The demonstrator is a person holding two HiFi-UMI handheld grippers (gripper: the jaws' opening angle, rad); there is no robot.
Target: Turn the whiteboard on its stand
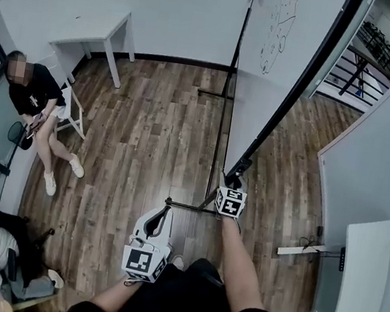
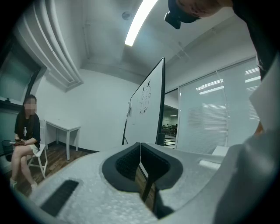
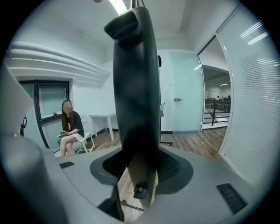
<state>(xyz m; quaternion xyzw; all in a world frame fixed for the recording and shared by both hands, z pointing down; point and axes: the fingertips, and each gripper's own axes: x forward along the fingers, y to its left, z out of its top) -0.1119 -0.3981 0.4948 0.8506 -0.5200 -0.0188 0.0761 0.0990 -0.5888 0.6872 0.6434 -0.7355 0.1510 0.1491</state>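
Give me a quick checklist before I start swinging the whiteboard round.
1. Right tool gripping the whiteboard: ok, jaws clamp its dark edge frame.
2. Left tool free: ok, jaws together, nothing between them.
3. Seated person clear of the swing: probably ok, well off to the left.
4. Stand foot free to turn: cannot tell.
5. Clearance to the partition wall on the right: cannot tell.

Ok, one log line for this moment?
right gripper: shut on whiteboard edge | left gripper: shut, empty | whiteboard: upright on stand
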